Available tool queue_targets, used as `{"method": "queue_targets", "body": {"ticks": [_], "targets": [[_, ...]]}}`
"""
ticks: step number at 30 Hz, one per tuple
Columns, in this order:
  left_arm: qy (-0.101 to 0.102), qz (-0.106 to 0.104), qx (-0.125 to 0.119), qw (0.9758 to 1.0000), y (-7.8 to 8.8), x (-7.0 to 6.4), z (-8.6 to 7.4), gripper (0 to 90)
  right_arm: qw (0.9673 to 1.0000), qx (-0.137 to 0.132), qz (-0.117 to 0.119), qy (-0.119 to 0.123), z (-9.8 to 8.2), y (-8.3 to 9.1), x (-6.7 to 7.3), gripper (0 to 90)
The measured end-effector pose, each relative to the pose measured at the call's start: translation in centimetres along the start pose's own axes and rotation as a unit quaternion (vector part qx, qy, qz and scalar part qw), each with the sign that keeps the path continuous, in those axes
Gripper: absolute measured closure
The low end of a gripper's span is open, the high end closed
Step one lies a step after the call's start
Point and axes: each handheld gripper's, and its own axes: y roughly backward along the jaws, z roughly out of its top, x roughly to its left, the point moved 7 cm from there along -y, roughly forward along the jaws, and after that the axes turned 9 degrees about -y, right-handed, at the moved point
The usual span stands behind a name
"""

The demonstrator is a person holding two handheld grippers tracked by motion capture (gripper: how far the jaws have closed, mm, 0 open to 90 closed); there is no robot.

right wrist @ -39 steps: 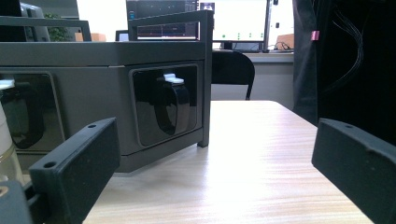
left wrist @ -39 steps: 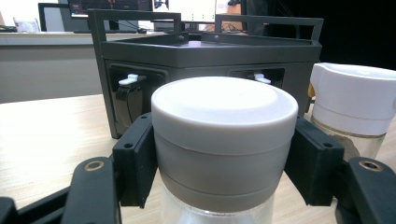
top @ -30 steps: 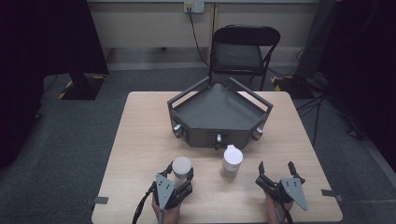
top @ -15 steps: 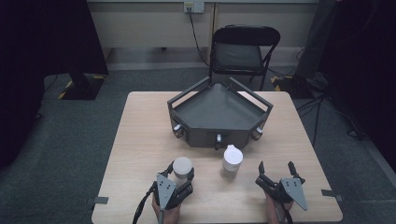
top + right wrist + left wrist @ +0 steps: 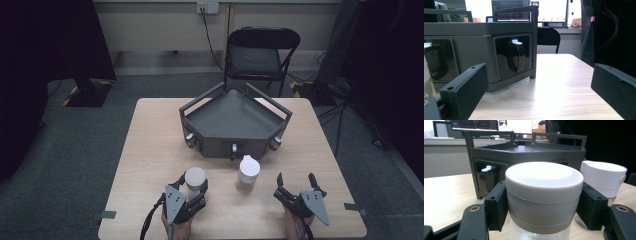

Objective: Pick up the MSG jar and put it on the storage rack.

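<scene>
Two jars stand on the table — one with a flat white lid (image 5: pixel 195 176), one with a white flip-top lid (image 5: pixel 248 173). One dark tray (image 5: pixel 232 120) sits behind them. Two grippers — the left (image 5: pixel 192 183) and the right (image 5: pixel 296 183). One folding chair (image 5: pixel 260 52) beyond one table (image 5: pixel 150 145).

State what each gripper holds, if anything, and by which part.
The left gripper clamps the jar by its grey band just under the white lid. The right gripper is open, holding nothing.
</scene>
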Motion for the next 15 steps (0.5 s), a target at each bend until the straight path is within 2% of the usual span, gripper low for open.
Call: {"method": "queue_targets", "body": {"ticks": [4, 8, 12, 15], "targets": [[0.008, -0.02, -0.01, 0.9997, 0.2, 0.5, 0.6, 34.2, 1.0, 0.0, 0.0, 0.0, 0.0, 0.0, 0.0, 0.1], [-0.002, -0.025, -0.017, 0.9995, 0.2, 0.6, 1.3, 34.2, 1.0, 0.0, 0.0, 0.0, 0.0, 0.0, 0.0, 0.1], [0.008, -0.044, -0.024, 0.9987, 0.0, 1.3, 1.8, 34.2, 1.0, 0.0, 0.001, 0.0, 0.0, 0.0, 0.0, 0.0], [0.007, -0.049, -0.027, 0.9984, -0.2, 1.6, 2.3, 34.2, 1.0, 0.0, 0.001, 0.0, 0.0, 0.0, 0.0, 0.0]]}}
